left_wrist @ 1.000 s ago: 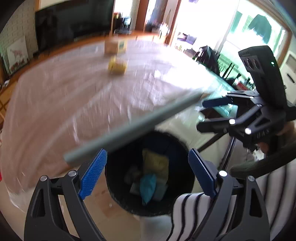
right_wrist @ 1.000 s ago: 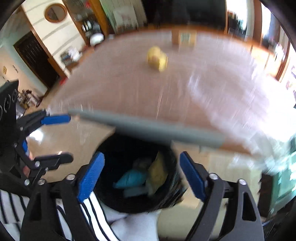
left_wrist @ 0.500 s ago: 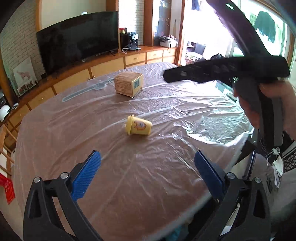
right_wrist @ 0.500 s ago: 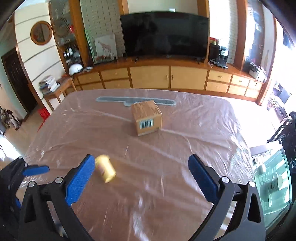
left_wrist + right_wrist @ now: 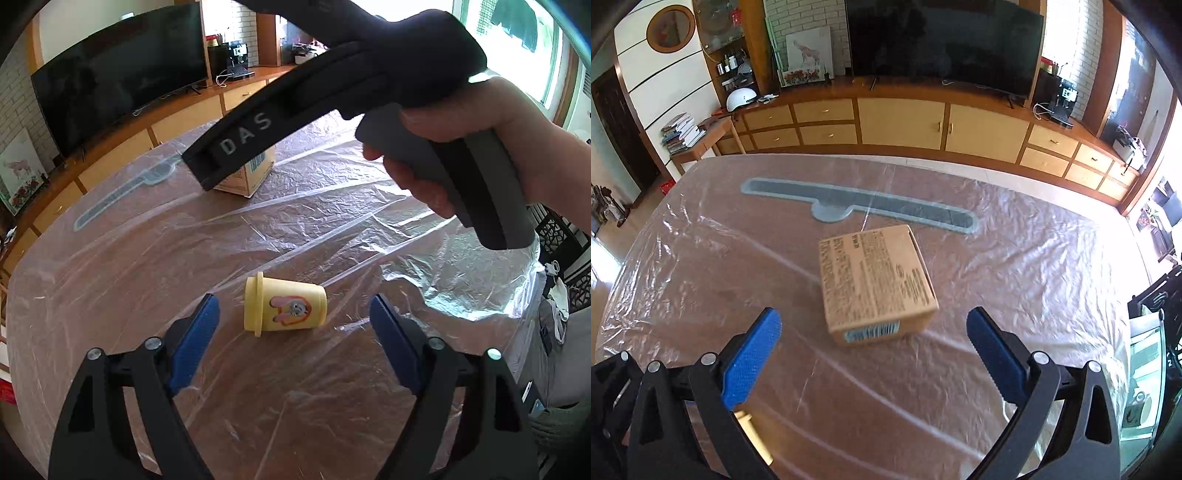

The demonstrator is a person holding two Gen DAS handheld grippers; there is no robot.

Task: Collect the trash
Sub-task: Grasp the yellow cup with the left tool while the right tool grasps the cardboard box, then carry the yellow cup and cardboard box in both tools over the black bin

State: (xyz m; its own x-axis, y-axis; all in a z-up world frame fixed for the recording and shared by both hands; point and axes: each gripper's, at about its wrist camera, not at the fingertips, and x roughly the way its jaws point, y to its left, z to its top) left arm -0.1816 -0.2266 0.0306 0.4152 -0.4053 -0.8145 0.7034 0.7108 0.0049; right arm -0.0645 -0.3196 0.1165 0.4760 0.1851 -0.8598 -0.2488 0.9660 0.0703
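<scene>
A small yellow cup (image 5: 284,308) with a cartoon sticker lies on its side on the plastic-covered table (image 5: 147,266). My left gripper (image 5: 293,339) straddles it, jaws closing, the blue pads (image 5: 194,341) clear of the cup on both sides. A brown cardboard box (image 5: 873,284) sits further along the table. My right gripper (image 5: 870,354) hovers wide open just short of it, nothing between its pads. In the left wrist view the right gripper's body crosses the top, a hand (image 5: 498,136) on its grip, hiding part of the box (image 5: 247,177). The cup's rim (image 5: 751,424) peeks out beneath the right gripper's left finger.
A grey strip (image 5: 857,205) lies under the plastic sheet beyond the box. A long wooden cabinet (image 5: 905,122) with a large TV (image 5: 942,40) lines the far wall. The table's right edge (image 5: 528,295) drops off near chairs and clutter.
Both grippers swung from above the black bin up over the table. The left now straddles the yellow cup with narrower jaws; the right has advanced to the cardboard box.
</scene>
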